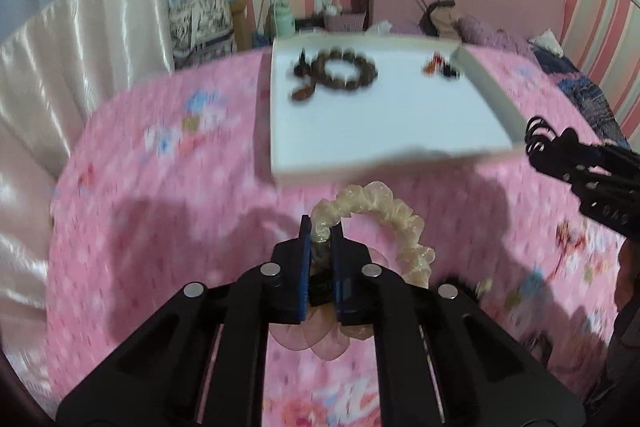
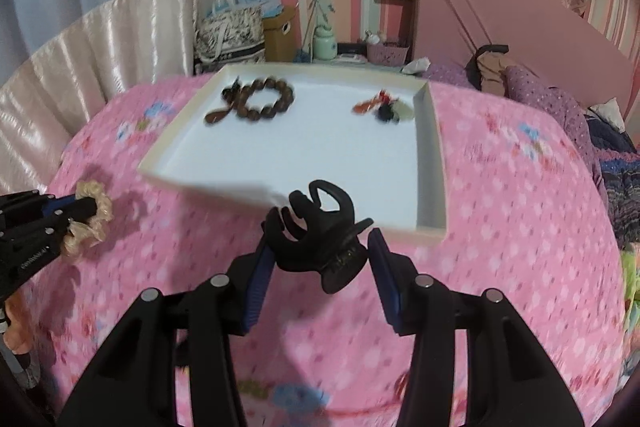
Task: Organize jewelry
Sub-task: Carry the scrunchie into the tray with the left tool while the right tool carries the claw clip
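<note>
Two grippers are in play, and no writing can be read: the pale marks on your left gripper's (image 1: 323, 235) arm in the right wrist view are too blurred to make out. Your left gripper has its jaws nearly closed, pinching one end of a cream scrunchie (image 1: 384, 223) that loops forward and to the right of the jaws above the pink bedspread (image 1: 160, 227). Your right gripper (image 2: 322, 247) has its jaws spread wide with a black hair claw (image 2: 320, 239) between them; it touches the left finger (image 2: 260, 267), while a gap shows before the right finger. Ahead of both sets of jaws lies a white tray (image 2: 430, 163). At its far end rest a brown bead bracelet (image 2: 256, 99) on the left and a small orange and dark trinket (image 2: 380, 105) on the right.
</note>
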`<state>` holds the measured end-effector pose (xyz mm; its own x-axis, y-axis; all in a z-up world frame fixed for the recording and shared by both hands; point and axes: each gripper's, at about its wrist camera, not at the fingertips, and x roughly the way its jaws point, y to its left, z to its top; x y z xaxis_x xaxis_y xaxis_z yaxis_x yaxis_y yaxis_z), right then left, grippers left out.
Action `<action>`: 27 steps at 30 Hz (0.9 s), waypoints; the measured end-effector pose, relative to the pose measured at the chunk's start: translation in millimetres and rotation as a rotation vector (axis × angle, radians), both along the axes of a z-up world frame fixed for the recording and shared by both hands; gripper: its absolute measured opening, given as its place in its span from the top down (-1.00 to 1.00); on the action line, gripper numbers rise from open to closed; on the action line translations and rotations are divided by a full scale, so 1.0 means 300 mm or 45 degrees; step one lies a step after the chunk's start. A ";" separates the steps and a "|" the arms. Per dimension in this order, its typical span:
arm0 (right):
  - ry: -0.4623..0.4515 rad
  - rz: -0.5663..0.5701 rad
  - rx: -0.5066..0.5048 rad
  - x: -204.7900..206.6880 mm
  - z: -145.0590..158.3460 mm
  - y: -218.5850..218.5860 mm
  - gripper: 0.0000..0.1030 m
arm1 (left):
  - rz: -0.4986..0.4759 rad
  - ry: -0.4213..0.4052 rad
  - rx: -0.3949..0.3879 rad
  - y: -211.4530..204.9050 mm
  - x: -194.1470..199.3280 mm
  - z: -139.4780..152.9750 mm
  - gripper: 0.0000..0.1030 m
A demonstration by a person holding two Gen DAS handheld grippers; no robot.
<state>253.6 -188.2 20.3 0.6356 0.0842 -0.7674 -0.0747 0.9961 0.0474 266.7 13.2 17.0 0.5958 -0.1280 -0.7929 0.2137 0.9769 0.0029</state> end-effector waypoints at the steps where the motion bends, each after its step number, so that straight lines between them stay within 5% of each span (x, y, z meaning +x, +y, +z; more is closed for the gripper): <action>1: -0.004 -0.010 0.001 0.031 0.010 -0.010 0.08 | 0.002 -0.012 -0.007 -0.008 0.026 0.017 0.87; 9: 0.007 -0.054 0.020 0.252 0.025 -0.062 0.08 | 0.040 0.002 -0.119 -0.047 0.314 0.061 0.87; 15: 0.020 -0.170 0.037 0.410 -0.062 -0.128 0.08 | 0.135 0.035 -0.068 -0.090 0.500 -0.031 0.85; 27: 0.018 -0.244 0.023 0.486 -0.197 -0.181 0.08 | 0.175 0.033 0.033 -0.109 0.566 -0.173 0.82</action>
<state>399.4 -242.3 -38.6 0.6308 -0.0234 -0.7756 0.1169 0.9910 0.0652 436.6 -19.5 -34.8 0.5855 -0.0257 -0.8103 0.0785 0.9966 0.0251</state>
